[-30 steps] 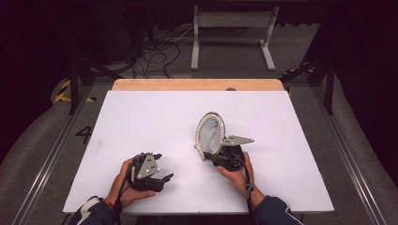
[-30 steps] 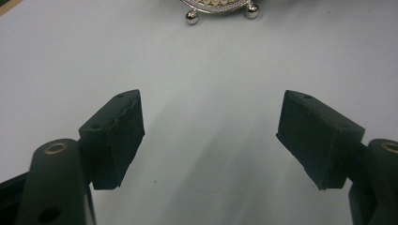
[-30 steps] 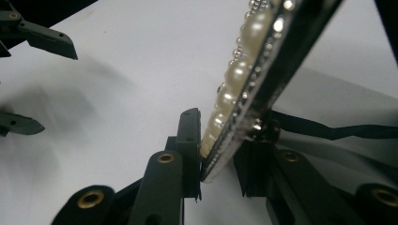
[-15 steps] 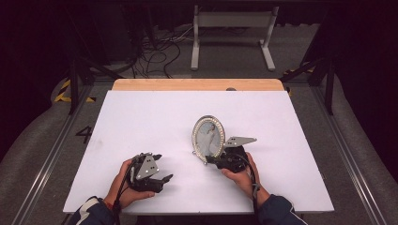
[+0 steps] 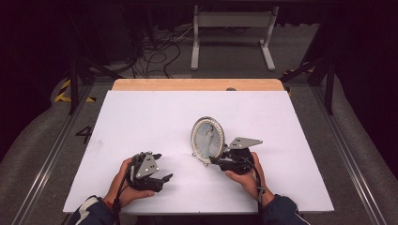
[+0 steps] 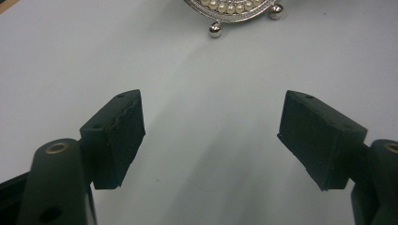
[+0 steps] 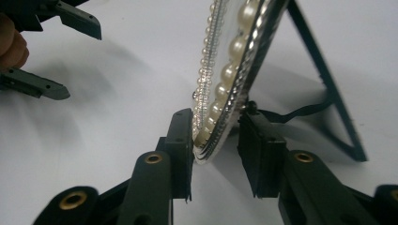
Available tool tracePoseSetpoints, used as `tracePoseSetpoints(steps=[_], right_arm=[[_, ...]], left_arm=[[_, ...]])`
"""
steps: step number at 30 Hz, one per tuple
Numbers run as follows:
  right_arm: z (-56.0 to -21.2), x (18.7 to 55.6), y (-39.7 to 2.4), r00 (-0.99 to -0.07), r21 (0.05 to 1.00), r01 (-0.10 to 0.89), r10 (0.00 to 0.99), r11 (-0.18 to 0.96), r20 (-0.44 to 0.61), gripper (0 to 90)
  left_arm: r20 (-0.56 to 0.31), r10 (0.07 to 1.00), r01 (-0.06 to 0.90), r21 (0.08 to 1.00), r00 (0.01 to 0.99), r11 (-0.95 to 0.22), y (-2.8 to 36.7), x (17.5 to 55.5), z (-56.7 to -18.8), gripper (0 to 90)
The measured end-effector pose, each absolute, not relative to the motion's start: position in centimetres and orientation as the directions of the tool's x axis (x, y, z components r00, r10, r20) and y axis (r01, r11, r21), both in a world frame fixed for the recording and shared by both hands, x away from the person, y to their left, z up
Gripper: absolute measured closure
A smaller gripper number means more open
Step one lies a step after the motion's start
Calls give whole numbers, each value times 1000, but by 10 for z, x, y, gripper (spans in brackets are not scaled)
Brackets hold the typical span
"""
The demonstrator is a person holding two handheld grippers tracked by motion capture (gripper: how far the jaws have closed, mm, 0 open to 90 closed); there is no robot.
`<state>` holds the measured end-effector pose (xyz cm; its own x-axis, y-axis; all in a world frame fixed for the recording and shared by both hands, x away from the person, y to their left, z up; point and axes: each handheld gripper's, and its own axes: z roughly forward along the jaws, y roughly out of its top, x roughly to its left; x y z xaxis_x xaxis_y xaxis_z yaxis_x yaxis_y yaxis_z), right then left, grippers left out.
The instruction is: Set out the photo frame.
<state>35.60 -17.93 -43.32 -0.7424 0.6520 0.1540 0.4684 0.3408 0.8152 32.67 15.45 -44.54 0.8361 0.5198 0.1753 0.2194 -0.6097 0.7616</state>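
Pearl-beaded and silver-toned, the oval picture frame (image 5: 207, 139) stands upright on the white bench (image 5: 141, 117), propped by a dark easel strut (image 7: 328, 84) behind it. The right tongs (image 7: 216, 140) pinch the frame's lower edge, one jaw on the beaded front, the other on the back. The left tongs (image 6: 211, 136) sit spread and empty, near the frame's ball feet (image 6: 215, 29). The frame looks light and stiff, probably with a glazed front, so fragile; its rounded beads may slip. A firm hold across the rim, clear of the strut, seems safest.
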Motion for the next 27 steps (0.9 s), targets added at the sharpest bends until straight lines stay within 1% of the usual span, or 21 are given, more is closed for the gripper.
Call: tracePoseSetpoints(steps=[4,6,8,10,14,18,21,23,27], right_arm=[[-423,348,-187,-738,828,433,668,356,98,596],[-421,345,-189,-738,832,424,669,358,88,590],[-413,338,-193,-741,839,389,671,380,40,565],[-407,333,-198,-734,851,370,679,373,22,546],[-404,327,-207,-714,863,364,700,351,16,555],[-403,326,-207,-708,874,354,706,334,18,559],[-401,324,-204,-711,880,334,703,338,-1,558],[-401,323,-201,-711,882,320,703,347,-19,554],[-402,323,-195,-721,882,314,693,351,-19,557]], left_arm=[[155,532,231,776,832,-587,156,333,-443,224],[143,534,235,784,833,-575,157,336,-441,222],[134,539,239,790,832,-565,156,340,-439,215],[112,537,244,800,836,-548,154,347,-437,208],[72,532,259,814,844,-521,146,362,-435,194],[67,513,246,820,856,-517,135,375,-433,191],[55,490,239,823,870,-516,124,386,-432,184],[60,472,227,819,880,-527,117,393,-431,184],[57,434,219,800,899,-558,101,407,-433,179]])
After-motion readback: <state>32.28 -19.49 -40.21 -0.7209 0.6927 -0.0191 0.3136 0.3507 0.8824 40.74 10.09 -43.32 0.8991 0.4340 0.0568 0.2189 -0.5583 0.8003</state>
